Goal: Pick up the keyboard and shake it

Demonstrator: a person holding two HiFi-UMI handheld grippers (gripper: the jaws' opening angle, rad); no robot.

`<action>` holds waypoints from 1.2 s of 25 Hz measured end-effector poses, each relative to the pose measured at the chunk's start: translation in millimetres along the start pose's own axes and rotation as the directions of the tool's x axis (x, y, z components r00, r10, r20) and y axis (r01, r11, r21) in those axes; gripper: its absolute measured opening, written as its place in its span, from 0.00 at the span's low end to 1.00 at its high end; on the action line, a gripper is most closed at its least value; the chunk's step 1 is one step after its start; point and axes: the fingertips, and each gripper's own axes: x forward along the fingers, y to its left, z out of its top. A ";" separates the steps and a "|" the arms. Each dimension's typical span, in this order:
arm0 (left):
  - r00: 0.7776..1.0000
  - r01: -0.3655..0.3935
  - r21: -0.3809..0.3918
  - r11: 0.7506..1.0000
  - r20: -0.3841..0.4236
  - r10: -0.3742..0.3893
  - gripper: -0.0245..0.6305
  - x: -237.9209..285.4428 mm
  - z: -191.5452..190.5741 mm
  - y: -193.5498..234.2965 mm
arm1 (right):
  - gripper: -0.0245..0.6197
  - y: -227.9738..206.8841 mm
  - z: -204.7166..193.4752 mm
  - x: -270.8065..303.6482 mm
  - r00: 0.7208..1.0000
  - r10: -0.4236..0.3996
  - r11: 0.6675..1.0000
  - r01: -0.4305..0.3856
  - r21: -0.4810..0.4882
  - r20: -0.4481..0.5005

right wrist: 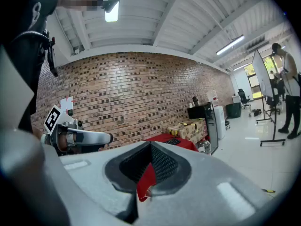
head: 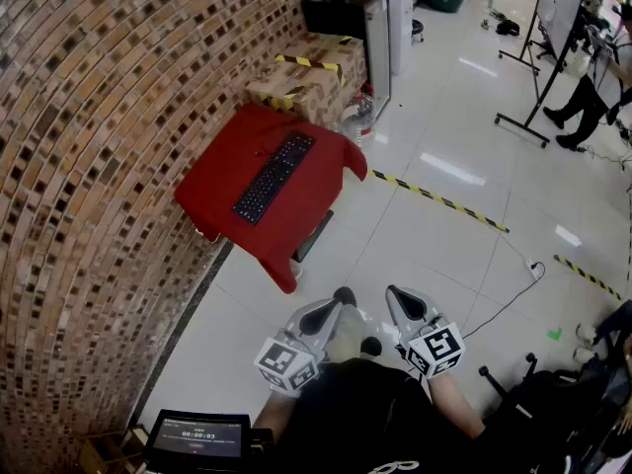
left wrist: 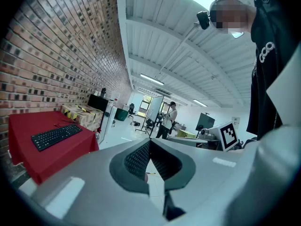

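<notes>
A black keyboard (head: 274,176) lies on a table draped in red cloth (head: 316,210) against the brick wall. It also shows far off in the left gripper view as the keyboard (left wrist: 56,136) on the red table (left wrist: 44,159), and small in the right gripper view as the keyboard (right wrist: 173,141). Both grippers hang close to the person's body, well short of the table. My left gripper (head: 344,294) and right gripper (head: 395,292) stand side by side, pointing at the table. The jaws of the left gripper (left wrist: 150,142) and the right gripper (right wrist: 151,146) are shut with nothing between them.
Cardboard boxes with hazard tape (head: 311,72) and a black cabinet (head: 346,13) stand behind the table, a water bottle (head: 360,118) beside them. Striped floor tape (head: 439,200) crosses the white floor. A whiteboard stand (head: 553,28) and a person (head: 583,107) are far right.
</notes>
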 end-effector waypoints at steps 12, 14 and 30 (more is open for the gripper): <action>0.997 0.072 -0.006 0.997 -0.005 -0.072 0.06 66.4 21.9 41.1 | 0.02 -51.9 11.1 31.0 0.996 -0.089 0.996 0.089 0.007 -0.009; 0.997 0.077 -0.014 0.997 -0.003 -0.077 0.06 79.1 27.5 53.8 | 0.02 -62.7 15.5 43.2 0.995 -0.098 0.995 0.098 0.003 -0.018; 0.986 0.166 -0.064 0.984 0.002 -0.166 0.06 168.8 89.9 168.5 | 0.02 -125.2 67.5 162.0 0.978 -0.194 0.981 0.191 -0.047 -0.078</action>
